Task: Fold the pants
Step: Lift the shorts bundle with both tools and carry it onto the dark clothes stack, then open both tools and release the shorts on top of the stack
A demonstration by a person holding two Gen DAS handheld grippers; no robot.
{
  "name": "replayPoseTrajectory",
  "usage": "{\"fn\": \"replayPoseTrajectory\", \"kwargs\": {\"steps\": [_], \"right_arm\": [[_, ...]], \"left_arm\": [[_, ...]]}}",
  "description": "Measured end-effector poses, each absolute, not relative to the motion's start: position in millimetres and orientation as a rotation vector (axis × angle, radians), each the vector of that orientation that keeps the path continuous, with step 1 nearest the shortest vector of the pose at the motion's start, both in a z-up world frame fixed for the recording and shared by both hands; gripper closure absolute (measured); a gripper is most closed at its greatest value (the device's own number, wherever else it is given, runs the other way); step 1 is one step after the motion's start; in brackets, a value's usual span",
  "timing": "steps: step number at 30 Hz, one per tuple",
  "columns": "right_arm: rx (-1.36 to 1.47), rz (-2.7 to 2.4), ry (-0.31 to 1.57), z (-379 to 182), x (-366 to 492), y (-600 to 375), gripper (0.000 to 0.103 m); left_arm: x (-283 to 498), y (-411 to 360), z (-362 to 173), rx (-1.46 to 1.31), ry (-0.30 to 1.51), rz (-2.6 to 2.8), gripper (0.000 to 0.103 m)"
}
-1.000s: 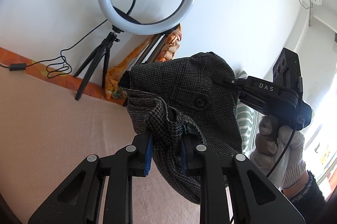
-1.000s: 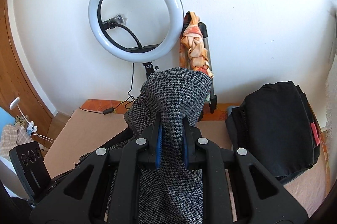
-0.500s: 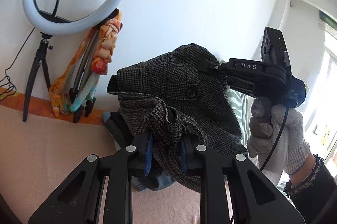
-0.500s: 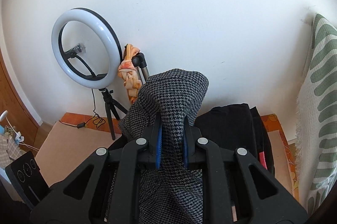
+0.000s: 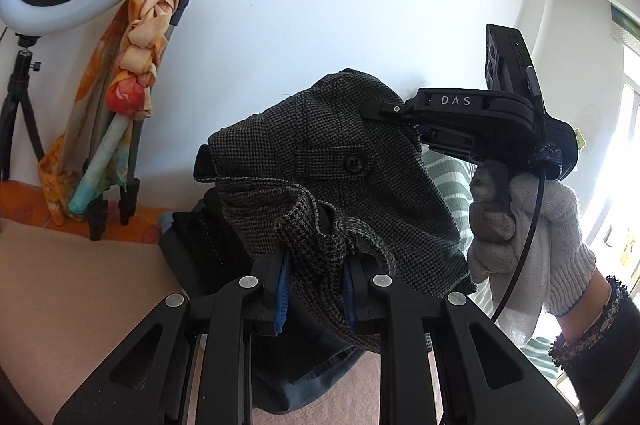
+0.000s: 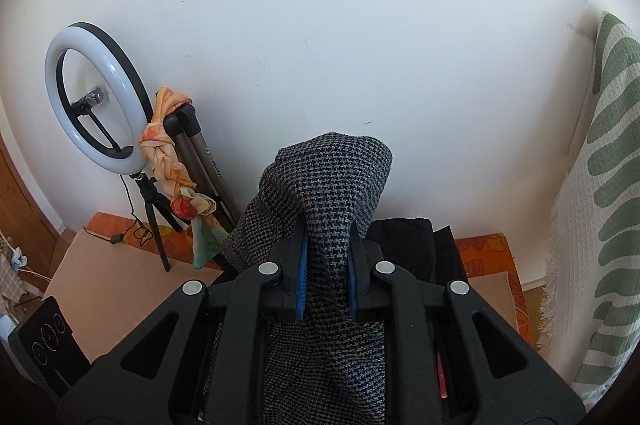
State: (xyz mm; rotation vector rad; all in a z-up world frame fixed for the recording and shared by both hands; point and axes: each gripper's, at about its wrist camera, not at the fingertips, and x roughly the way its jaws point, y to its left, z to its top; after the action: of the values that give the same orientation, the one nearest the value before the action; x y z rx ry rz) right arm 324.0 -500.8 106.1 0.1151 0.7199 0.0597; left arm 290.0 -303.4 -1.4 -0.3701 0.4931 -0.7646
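Grey houndstooth pants (image 5: 344, 161) with a black button hang in the air between both grippers. My left gripper (image 5: 314, 289) is shut on a bunched fold of them. My right gripper (image 6: 326, 281) is shut on another fold of the pants (image 6: 328, 185), which drape over its fingers. In the left wrist view the right gripper (image 5: 400, 111), held by a white-gloved hand, grips the pants at the upper right. A stack of folded dark clothes (image 5: 200, 237) lies below on the tan surface (image 5: 80, 285).
A ring light on a tripod (image 6: 96, 113) and a folded tripod wrapped in an orange scarf (image 6: 180, 181) stand against the white wall at left. A green-striped white cloth (image 6: 600, 225) hangs at right. Dark folded clothes (image 6: 408, 241) lie behind the pants.
Both grippers, still holding the pants, have swung to the right. The ring light has slid toward the left edge and the stack of dark clothes is now under the pants.
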Motion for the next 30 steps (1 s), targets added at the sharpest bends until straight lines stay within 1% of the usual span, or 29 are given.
{"fn": "replayPoseTrajectory", "kwargs": {"steps": [8,18,24,29,30], "right_arm": [[0.13,0.048,0.769,74,341,-528,0.087],[0.176,0.011,0.824,36,355,-560,0.086],[0.164,-0.051,0.849,17,362,-565,0.084],[0.139,-0.129,0.877,10,364,-573,0.076],[0.139,-0.143,0.883,9,363,-575,0.07]], "left_arm": [[292,-321,-16,-0.356,0.535,-0.762,0.084],[288,-320,-27,-0.349,0.609,-0.728,0.083],[284,-316,-27,-0.318,0.664,-0.702,0.081],[283,-314,-28,-0.284,0.715,-0.715,0.074],[283,-313,-28,-0.276,0.721,-0.718,0.074]]}}
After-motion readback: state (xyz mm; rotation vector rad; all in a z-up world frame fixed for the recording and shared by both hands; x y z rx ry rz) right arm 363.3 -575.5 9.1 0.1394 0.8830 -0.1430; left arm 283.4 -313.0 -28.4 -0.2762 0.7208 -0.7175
